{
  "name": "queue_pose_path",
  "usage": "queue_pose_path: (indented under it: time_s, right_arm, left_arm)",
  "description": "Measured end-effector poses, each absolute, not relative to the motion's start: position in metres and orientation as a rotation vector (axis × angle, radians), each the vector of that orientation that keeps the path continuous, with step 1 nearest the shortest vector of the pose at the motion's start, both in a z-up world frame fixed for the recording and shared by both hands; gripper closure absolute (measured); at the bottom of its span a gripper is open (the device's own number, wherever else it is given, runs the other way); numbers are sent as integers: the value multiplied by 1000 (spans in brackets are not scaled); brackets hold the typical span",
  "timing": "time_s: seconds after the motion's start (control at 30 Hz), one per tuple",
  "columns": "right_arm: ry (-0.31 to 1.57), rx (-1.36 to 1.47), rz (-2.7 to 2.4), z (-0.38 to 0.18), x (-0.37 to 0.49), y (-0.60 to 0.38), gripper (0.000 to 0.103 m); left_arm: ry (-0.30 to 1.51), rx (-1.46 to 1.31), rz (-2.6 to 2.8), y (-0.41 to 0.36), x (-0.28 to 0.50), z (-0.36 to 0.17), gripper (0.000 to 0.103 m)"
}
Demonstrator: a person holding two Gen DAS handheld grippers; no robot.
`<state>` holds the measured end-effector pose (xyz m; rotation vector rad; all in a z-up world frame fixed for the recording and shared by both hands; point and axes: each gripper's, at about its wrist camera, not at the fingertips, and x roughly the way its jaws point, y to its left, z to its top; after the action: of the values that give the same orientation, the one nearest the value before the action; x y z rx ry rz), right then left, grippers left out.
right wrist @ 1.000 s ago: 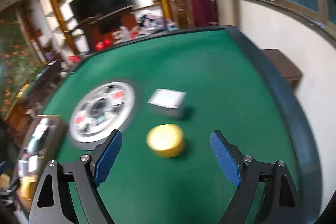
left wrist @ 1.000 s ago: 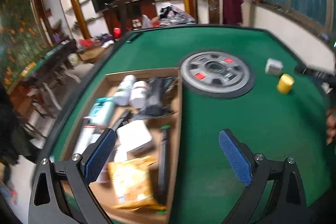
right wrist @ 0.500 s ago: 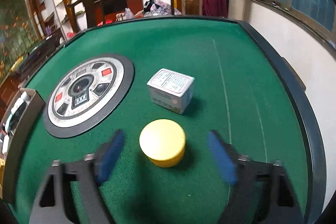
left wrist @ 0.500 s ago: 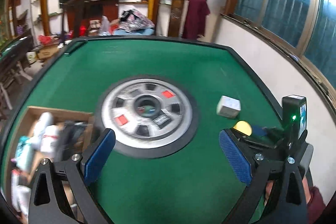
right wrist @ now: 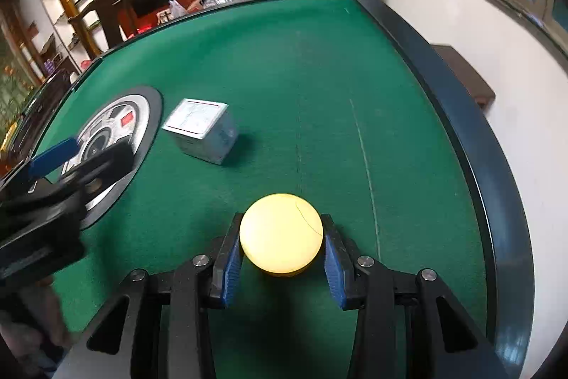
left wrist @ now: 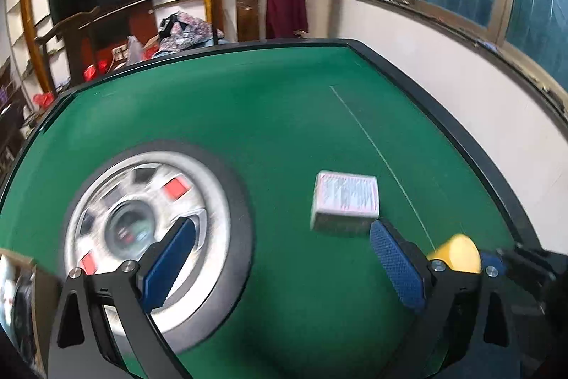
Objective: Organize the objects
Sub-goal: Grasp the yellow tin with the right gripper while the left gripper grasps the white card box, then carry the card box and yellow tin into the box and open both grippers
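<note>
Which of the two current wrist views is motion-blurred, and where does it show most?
Left wrist view: smeared, worst on the round silver-and-black dial and the small white printed box. Right wrist view: mostly sharp, with the round yellow container crisp between the right gripper fingers; only the left gripper at the edge blurs.

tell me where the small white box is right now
In the right wrist view the small white box sits on the green table, between the round centre disc and the yellow puck.
</note>
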<state>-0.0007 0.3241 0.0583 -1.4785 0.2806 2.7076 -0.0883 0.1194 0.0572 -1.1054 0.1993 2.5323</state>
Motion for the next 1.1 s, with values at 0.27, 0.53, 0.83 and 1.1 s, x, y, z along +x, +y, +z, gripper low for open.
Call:
queue_pose_path:
  time_s: [0.27, 0.53, 0.83, 1.1]
  right_arm:
    - [266, -1466, 2704, 59, 4, 322, 59]
    - [242, -1446, 2704, 58, 5, 316, 58]
    - [225, -1423, 2707, 59, 2, 309, 59]
    - [450, -1457, 2765, 60, -1, 323, 59]
  left_arm:
    - [255, -1078, 2449, 155, -113, 44, 4]
    - [223, -1162, 2360, 166, -126, 24, 43]
    - [94, -1163, 2378, 144, -127, 35, 71]
    - [109, -1031, 2469, 95, -75, 88, 71]
